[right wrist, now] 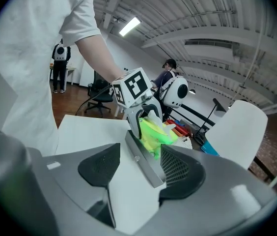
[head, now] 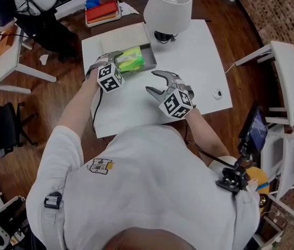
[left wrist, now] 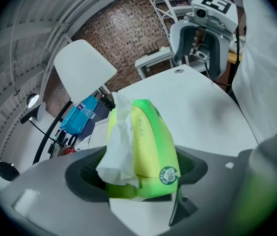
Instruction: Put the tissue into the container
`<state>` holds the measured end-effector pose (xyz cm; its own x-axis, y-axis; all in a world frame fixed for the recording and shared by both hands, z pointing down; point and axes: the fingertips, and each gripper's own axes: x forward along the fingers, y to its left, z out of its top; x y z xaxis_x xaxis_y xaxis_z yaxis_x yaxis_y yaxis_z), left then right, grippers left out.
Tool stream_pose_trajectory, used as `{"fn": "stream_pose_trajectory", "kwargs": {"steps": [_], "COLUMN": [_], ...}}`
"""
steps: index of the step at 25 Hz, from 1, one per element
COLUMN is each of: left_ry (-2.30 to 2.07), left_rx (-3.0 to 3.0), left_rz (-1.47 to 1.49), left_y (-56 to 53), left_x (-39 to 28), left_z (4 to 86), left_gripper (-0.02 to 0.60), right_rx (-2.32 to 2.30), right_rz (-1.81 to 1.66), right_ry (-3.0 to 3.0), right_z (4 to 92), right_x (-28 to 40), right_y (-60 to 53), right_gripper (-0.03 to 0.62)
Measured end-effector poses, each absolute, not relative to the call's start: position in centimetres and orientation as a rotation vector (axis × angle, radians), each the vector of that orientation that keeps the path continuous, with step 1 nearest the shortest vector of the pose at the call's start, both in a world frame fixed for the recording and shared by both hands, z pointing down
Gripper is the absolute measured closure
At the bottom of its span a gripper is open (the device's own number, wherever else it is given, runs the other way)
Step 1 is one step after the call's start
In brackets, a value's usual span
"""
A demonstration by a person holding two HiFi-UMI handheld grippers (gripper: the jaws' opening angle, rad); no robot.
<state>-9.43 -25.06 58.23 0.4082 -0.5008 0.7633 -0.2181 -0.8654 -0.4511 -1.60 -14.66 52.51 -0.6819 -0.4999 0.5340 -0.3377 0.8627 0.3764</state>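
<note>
Now, tissue pack [head: 131,60] tight in left gripper [head: 117,58] jaws by the container [head: 123,38] edge; right gripper [head: 151,81] jaws apart over open table [head: 199,61]

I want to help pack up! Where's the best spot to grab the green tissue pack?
Probably the end away from the loose white tissue, coming from that end and squeezing both sides, as the left hand-held gripper does now. The green tissue pack looks soft and slim, so it fits between the jaws, and the tissue stays free.
</note>
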Motion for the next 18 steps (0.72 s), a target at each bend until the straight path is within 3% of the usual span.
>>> {"fn": "stream_pose_trajectory", "kwargs": {"steps": [18], "left_ry": [0.464], "left_rx": [-2.499], "left_rz": [-1.630], "left_y": [-28.7], "left_x": [-9.3], "left_z": [66.1], "left_gripper": [0.210], "right_rx": [0.650], "right_rz": [-0.220], "right_ry": [-2.329], "right_z": [54.4], "right_x": [-0.4], "right_y": [-16.6], "right_gripper": [0.359]}}
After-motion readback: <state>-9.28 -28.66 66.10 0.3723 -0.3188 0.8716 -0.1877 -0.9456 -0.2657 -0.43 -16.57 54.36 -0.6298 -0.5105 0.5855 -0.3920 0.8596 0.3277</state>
